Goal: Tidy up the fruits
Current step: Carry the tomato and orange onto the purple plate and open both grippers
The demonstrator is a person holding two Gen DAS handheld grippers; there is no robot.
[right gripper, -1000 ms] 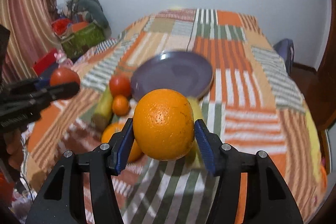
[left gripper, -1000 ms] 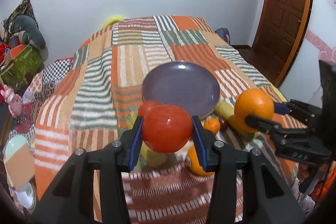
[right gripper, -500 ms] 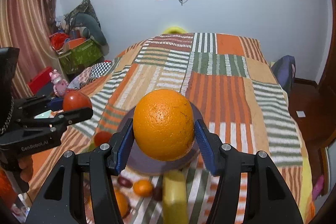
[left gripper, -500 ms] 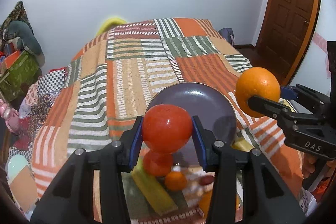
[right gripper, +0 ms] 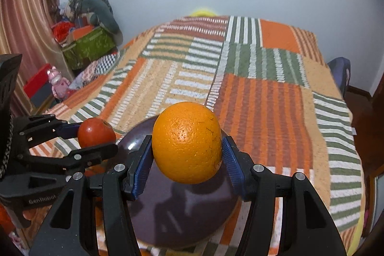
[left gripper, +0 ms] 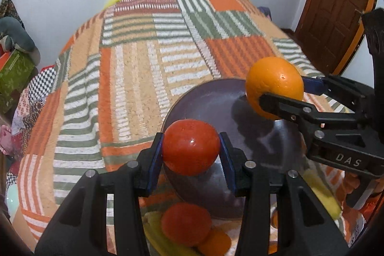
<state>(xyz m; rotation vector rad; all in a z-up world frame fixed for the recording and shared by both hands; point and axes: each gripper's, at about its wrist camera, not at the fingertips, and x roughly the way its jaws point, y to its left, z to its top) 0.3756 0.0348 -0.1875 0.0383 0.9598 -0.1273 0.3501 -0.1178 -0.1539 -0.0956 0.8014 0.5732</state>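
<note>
My left gripper point(left gripper: 191, 152) is shut on a red tomato point(left gripper: 190, 146) and holds it over the near left rim of the purple plate point(left gripper: 216, 100). My right gripper point(right gripper: 187, 155) is shut on a large orange point(right gripper: 187, 142) and holds it above the same plate point(right gripper: 187, 215). The orange point(left gripper: 273, 85) and the right gripper also show at the right of the left wrist view. The tomato point(right gripper: 96, 132) shows at the left of the right wrist view. The plate lies bare on a striped patchwork blanket.
Below my left gripper lie another tomato point(left gripper: 186, 224), a small orange point(left gripper: 214, 241) and yellow-green fruit point(left gripper: 165, 244) on the blanket point(left gripper: 134, 68). A yellow fruit point(left gripper: 321, 193) lies right of the plate. A wooden door point(left gripper: 336, 4) stands at right; boxes and toys point(right gripper: 88, 44) at left.
Both grippers have moved forward over the bed with their fruit. They now hang over the plate, which sits nearer and lower in both views. The loose fruit has dropped to the bottom edge.
</note>
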